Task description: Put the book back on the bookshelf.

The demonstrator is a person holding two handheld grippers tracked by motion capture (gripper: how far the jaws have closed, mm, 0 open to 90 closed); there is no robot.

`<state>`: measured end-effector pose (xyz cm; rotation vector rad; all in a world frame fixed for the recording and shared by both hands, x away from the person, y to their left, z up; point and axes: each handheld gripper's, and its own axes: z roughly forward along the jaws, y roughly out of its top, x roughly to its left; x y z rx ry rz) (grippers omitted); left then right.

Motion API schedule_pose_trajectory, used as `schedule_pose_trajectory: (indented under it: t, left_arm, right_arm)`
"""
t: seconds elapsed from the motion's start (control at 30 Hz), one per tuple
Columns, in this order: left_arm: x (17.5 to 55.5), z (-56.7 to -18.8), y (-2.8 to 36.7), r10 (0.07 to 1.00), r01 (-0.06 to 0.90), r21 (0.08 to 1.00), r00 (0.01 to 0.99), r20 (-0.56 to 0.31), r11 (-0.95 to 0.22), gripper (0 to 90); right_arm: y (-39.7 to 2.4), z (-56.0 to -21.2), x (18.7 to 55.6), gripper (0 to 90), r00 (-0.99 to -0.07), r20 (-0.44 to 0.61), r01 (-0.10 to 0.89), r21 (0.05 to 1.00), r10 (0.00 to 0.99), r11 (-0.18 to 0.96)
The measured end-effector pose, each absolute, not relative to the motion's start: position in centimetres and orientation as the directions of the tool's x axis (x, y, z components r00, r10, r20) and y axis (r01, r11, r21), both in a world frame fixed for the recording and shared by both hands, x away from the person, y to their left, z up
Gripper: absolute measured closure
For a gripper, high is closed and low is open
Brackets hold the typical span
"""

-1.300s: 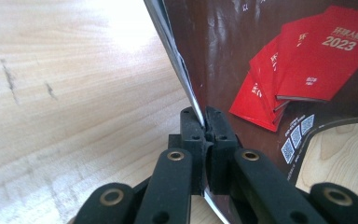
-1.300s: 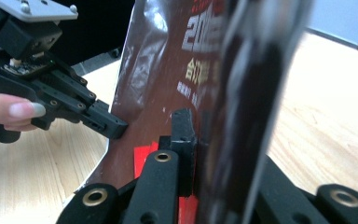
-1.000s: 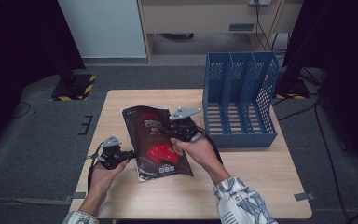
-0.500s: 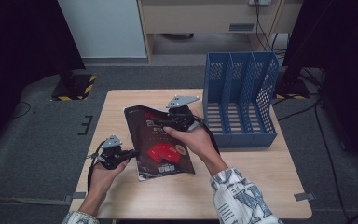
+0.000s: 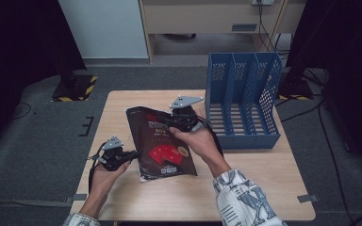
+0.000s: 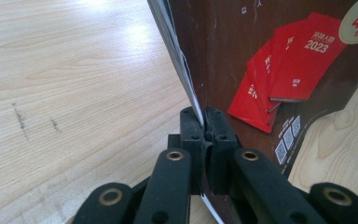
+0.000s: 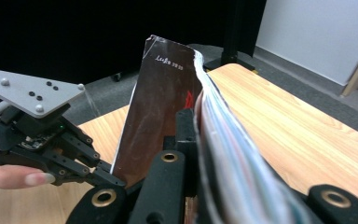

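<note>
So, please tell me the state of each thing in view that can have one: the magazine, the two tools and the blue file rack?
magazine: closed, lifted at an angle off the table, held by both tools.
left tool: shut on the magazine's edge.
right tool: clamped on the magazine's page edge.
blue file rack: upright on the table, all compartments empty.

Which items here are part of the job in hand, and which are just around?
In use:
- magazine, clamped along opposite edges
- left gripper
- right gripper
- probably the blue file rack, standing empty next to it

Just around:
- yellow-black striped base on the floor
- cables beside the table
</note>
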<state>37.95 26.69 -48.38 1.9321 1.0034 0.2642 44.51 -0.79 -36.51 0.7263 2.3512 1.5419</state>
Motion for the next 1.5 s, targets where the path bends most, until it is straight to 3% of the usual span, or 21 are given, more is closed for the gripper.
schedule_pose_trajectory:
  t: [0.33, 0.6, 1.3, 1.37, 1.5]
  left_arm:
    - [38.0, -49.2, 26.7, 0.755, 0.529, 0.822, 0.623, -0.206, -0.212, 67.8]
    - [38.2, -49.5, 26.5, 0.752, 0.541, 0.816, 0.62, -0.224, -0.203, 58.7]
    - [39.3, -50.4, 26.3, 0.763, 0.547, 0.807, 0.614, -0.205, -0.223, 53.8]
    - [39.3, -50.1, 26.4, 0.768, 0.545, 0.808, 0.609, -0.198, -0.225, 56.6]
    - [39.5, -49.7, 26.8, 0.774, 0.548, 0.807, 0.602, -0.198, -0.221, 72.4]
  right_arm:
    - [-1.0, -36.2, 44.0, 87.1, -0.851, 0.035, 0.232, 0.92, 0.524, 0.315]
    - [-0.9, -36.1, 44.0, 87.1, -0.853, 0.039, 0.23, 0.923, 0.52, 0.308]
    - [-1.0, -35.2, 43.9, 87.0, -0.854, 0.036, 0.193, 0.948, 0.518, 0.253]
    - [-1.0, -35.3, 43.9, 87.1, -0.856, 0.034, 0.189, 0.949, 0.515, 0.251]
    - [-1.2, -35.2, 44.0, 87.1, -0.856, 0.034, 0.183, 0.953, 0.516, 0.241]
